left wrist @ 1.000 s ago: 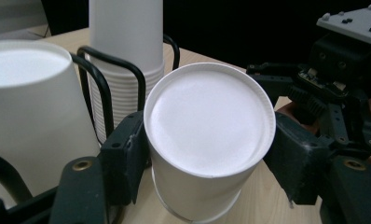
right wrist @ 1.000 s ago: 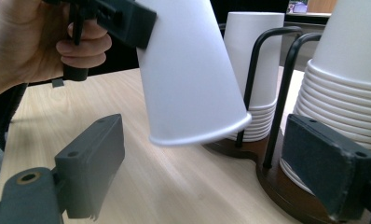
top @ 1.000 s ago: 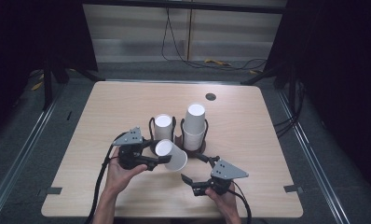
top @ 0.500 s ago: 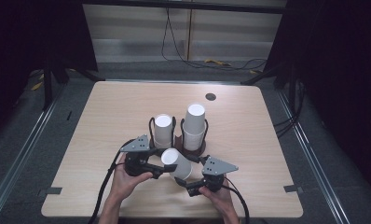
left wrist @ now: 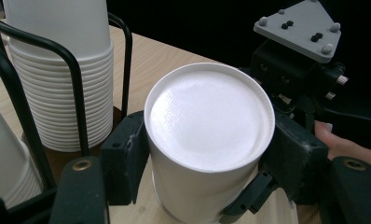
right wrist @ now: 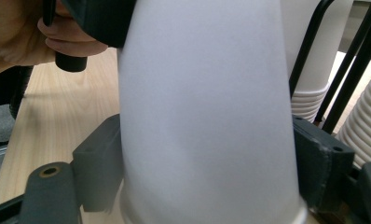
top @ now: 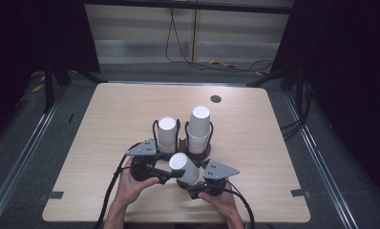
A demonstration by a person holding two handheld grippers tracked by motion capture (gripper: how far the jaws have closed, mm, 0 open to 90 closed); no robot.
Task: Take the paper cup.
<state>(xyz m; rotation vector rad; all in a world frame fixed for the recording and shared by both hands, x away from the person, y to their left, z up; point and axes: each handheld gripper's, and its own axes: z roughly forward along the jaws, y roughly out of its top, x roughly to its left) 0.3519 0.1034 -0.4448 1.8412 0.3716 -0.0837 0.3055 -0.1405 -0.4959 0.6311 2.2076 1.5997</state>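
Left gripper (top: 165, 177) jaws clenched on the cup (top: 184, 168), pads against its sides near the base. Right gripper (top: 190, 188) jaws just closing, pads against the cup near its rim. Cup tilted above the bench (top: 111, 114), just before two cup stacks (top: 198, 130) in a rack (top: 181, 143).

No text, label, brand, number or sign can be read in any view; the white paper cup (left wrist: 207, 140) is blank on base and wall; the stacked cups (left wrist: 62, 88) at ten o'clock are blank too.
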